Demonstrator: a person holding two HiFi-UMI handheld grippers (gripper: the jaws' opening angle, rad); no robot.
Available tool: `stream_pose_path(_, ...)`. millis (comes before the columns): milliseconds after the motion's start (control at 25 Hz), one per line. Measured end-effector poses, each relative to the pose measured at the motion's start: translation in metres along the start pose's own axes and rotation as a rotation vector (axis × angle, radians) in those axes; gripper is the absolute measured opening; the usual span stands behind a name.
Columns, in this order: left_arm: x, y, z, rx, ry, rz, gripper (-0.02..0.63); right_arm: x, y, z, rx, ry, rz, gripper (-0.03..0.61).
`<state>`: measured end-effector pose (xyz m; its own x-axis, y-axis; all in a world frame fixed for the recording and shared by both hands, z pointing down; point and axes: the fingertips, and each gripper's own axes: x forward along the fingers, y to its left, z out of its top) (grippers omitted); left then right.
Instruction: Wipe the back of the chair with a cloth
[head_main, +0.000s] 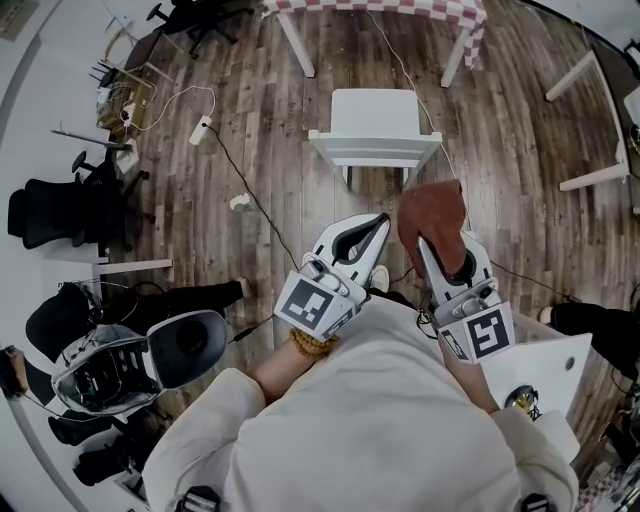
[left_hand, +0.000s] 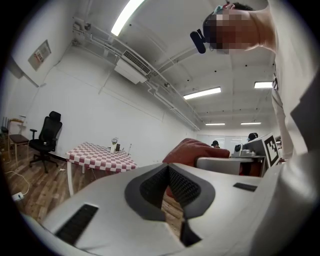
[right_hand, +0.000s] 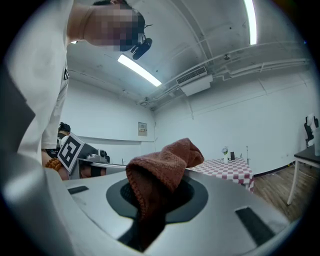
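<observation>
The right gripper has its jaws clamped on a rust-brown knitted cloth. The cloth is pinched between the pads, and a thick fold of it rises up and forward past the jaw tips. Just to the left of that gripper, at about the same height, is the left gripper. Its jaws are drawn together at the tips with nothing between them, and the tips lie close beside the bunched cloth without clearly touching it. Both grippers are held out in front of the person's white top, above a dark wooden floor. A black cable runs across the floor ahead of the left gripper and off to its left. Straight ahead of both grippers, and well apart from them, stands a white chair. It is upright, and its back rail appears to be on the side nearer the grippers; the cloth is not in contact with it. Beyond the chair is a table with a red-and-white checked cover. A black office chair sits far off to the left of the left gripper, near the wall.
</observation>
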<state>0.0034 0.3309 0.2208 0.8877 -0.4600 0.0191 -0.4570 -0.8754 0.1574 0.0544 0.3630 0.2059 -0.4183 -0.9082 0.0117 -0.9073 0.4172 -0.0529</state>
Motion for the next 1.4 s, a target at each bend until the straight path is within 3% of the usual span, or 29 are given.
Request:
stream_pose_path(520,0.032,0.062,0.008,-0.029,-0.021,0.024,0.031,0.058,-0.032,0.000,-0.002,0.024,0.007,0.080)
stream_pose_path(1400,0.093,0.270,0.048,-0.047,-0.016,0.037,0.031,0.274,-0.087,0.017,-0.032,0.057,0.021,0.081)
